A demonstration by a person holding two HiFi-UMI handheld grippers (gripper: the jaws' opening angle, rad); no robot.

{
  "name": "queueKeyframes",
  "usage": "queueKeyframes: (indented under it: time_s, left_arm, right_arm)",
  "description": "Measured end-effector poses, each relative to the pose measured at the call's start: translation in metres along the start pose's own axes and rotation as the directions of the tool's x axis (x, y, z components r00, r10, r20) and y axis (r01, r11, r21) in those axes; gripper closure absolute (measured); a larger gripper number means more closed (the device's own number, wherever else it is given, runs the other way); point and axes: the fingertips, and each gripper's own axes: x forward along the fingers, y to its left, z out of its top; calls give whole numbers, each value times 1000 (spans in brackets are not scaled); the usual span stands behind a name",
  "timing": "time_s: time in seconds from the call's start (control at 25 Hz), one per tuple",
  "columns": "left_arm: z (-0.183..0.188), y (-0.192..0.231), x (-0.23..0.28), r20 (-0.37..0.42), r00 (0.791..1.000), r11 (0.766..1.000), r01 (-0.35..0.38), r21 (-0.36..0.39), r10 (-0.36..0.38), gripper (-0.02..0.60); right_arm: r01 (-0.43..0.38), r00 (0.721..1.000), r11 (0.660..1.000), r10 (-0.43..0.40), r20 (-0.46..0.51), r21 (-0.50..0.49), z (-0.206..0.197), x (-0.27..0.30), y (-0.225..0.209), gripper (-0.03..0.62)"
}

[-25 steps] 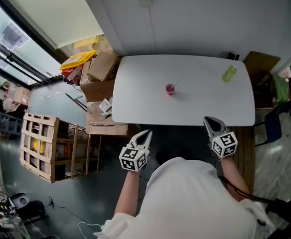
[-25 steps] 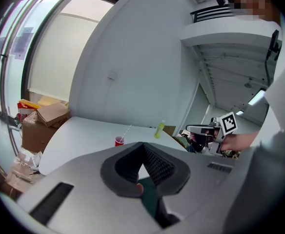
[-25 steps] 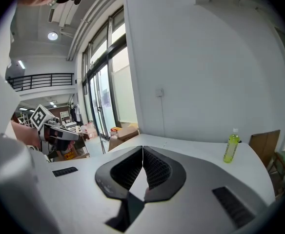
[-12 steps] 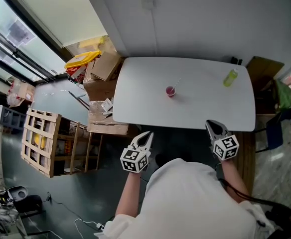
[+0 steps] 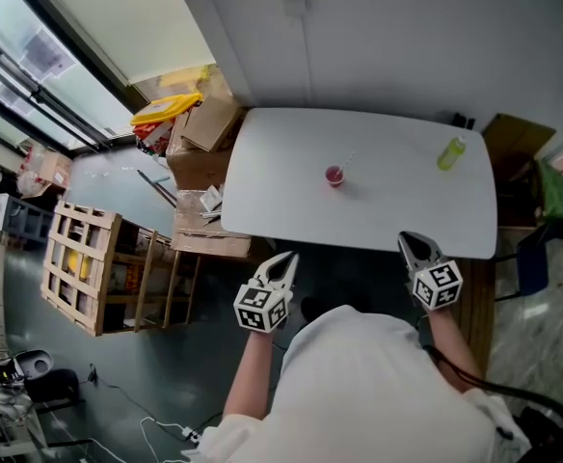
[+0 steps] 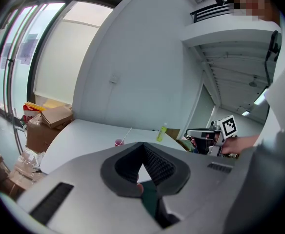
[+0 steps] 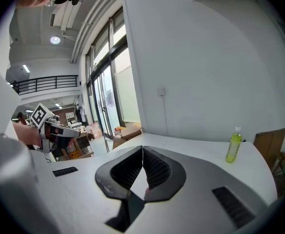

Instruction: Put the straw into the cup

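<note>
A small pink cup [image 5: 335, 175] stands near the middle of the white table [image 5: 272, 201], with a thin straw [image 5: 343, 163] leaning out of it. The same cup [image 6: 119, 142] and straw [image 6: 127, 133] show small in the left gripper view. My left gripper [image 5: 283, 259] hangs off the table's near edge, jaws shut and empty. My right gripper [image 5: 412, 240] hovers at the near right edge, also shut with nothing held. Both are well short of the cup.
A yellow-green bottle [image 5: 449, 152] stands at the table's far right; it shows in the right gripper view too [image 7: 234, 147]. Cardboard boxes [image 5: 204, 128] and a wooden crate [image 5: 79, 268] crowd the floor to the left. A brown box [image 5: 518, 133] sits right of the table.
The head view has shifted slightly, so the table sits a little lower and to the right. Both grippers stay where they were, and the cup has not moved.
</note>
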Motion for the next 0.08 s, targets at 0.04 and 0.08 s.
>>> queueKeyframes:
  time_s: [0.04, 0.08]
  left_arm:
    - [0, 0, 0, 0, 1000, 1000, -1, 0, 1, 580]
    - [0, 0, 0, 0, 1000, 1000, -2, -1, 2, 580]
  right_arm:
    - [0, 1000, 1000, 0, 0, 0, 0, 0, 0, 559]
    - [0, 1000, 1000, 0, 0, 1, 0, 1, 0, 559]
